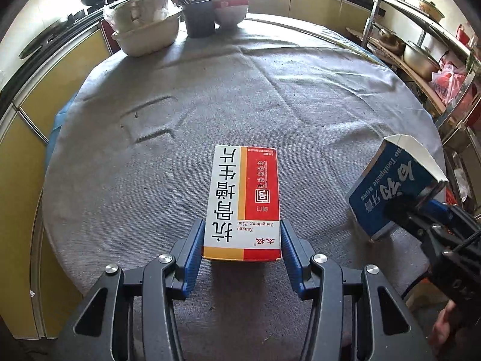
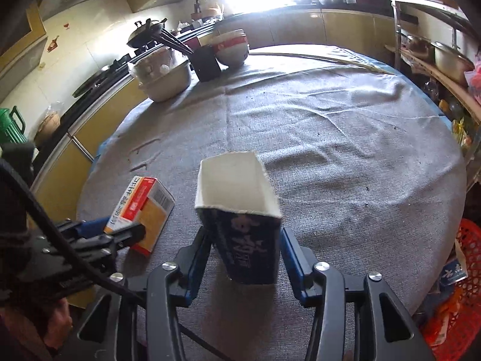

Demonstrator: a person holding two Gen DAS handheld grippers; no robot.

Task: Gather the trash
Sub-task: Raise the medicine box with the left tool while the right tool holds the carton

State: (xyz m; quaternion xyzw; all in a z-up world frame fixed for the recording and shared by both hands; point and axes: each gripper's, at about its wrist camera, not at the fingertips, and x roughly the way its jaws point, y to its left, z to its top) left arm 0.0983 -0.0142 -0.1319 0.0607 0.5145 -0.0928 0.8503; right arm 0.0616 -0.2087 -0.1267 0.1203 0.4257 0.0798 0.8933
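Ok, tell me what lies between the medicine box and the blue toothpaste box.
Only bare grey tablecloth lies between the medicine box and the blue toothpaste box, clearest from the left wrist.

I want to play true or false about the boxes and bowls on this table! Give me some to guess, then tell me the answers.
1. The left gripper has a red and white box between its fingers. True.
2. The blue toothpaste box has its far end closed. False: that end is open and you can see the white inside.
3. The table is covered with a grey cloth. True.
4. The bowls are right beside the red and white box. False: they sit at the far edge of the table.
5. Chopsticks stick out of the dark cup. True.
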